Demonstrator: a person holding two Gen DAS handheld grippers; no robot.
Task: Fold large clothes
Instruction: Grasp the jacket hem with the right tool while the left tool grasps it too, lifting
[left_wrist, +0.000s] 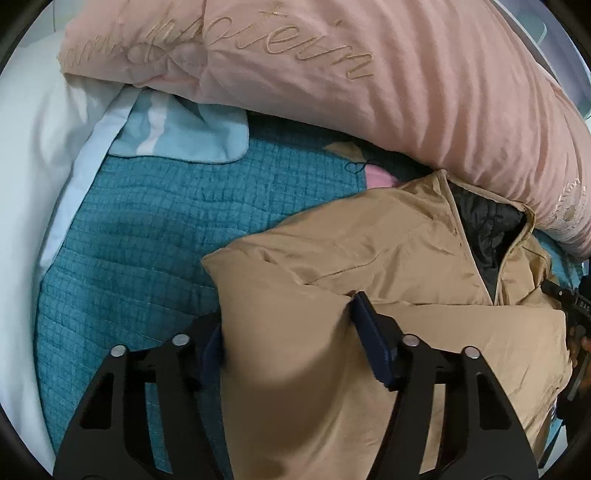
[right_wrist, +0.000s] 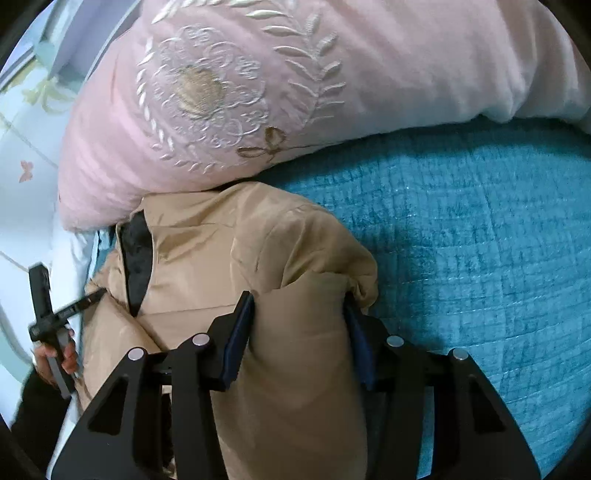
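Both hand-held grippers, left (left_wrist: 288, 328) and right (right_wrist: 299, 328), pinch the puffy tan jacket (left_wrist: 369, 251), dark-lined.

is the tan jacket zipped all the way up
No, the tan jacket lies open at the collar, with its dark quilted lining showing in the gap.

One tan jacket (left_wrist: 369, 258), one pink quilt (left_wrist: 369, 74) — one teal blanket (left_wrist: 147, 221), two grippers (left_wrist: 288, 332) (right_wrist: 299, 332).

Both grippers are showing matte black, triangular cut-out frames with round silver pins and flat dark-blue pads on the fingers: the left gripper (left_wrist: 288, 332), the right gripper (right_wrist: 299, 332). A dark sleeve (right_wrist: 33, 413) is covering the person's arm.
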